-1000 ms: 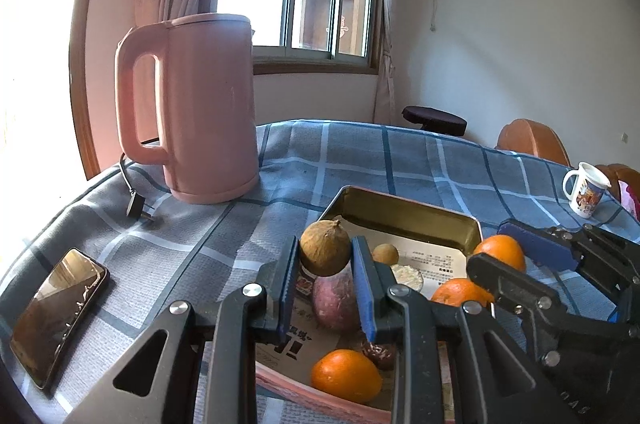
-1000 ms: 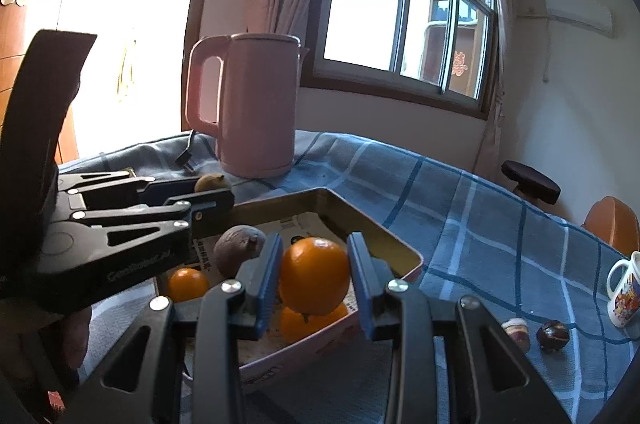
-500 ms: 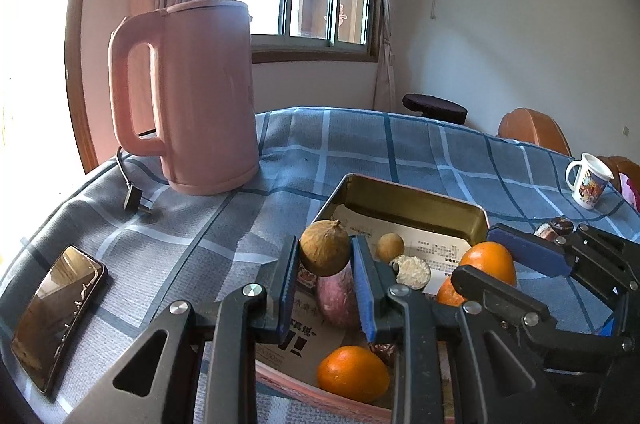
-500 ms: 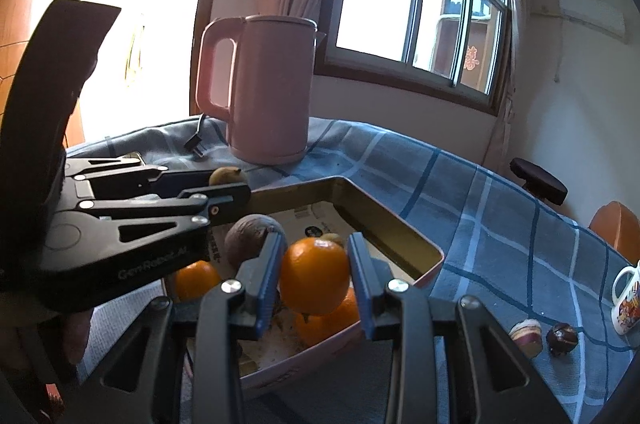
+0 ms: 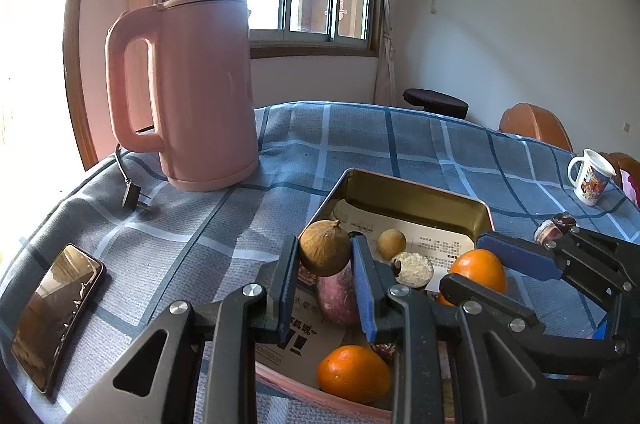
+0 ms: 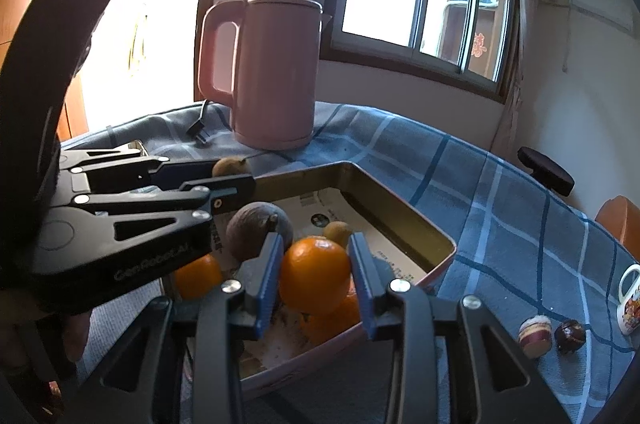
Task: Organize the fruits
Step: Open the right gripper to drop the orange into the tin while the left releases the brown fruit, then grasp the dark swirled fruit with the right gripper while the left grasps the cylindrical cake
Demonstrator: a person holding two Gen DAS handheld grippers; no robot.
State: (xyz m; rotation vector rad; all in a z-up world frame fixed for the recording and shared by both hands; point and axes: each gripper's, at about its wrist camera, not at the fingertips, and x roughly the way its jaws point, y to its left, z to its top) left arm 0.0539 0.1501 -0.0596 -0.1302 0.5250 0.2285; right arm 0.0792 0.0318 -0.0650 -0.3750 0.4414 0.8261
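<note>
A gold metal tray (image 5: 416,192) lined with paper sits on the blue checked tablecloth. My left gripper (image 5: 325,256) is shut on a brown round fruit (image 5: 325,252) above the tray's near left part. My right gripper (image 6: 314,276) is shut on an orange (image 6: 314,278) just above another orange (image 6: 336,316) in the tray (image 6: 400,220). In the tray lie a purple sweet potato (image 5: 336,298), an orange (image 5: 354,374), a small tan fruit (image 5: 392,244) and a white fuzzy item (image 5: 414,267). The left gripper (image 6: 234,175) shows in the right wrist view.
A tall pink kettle (image 5: 192,91) stands at the back left, its plug (image 5: 134,199) on the cloth. A phone (image 5: 52,316) lies near the left table edge. A white mug (image 5: 590,177) stands at far right. Two small chestnut-like items (image 6: 552,336) lie right of the tray.
Both grippers have moved forward and lower over the tray, each still holding its fruit. The right gripper's orange now sits close above the orange in the tray.
</note>
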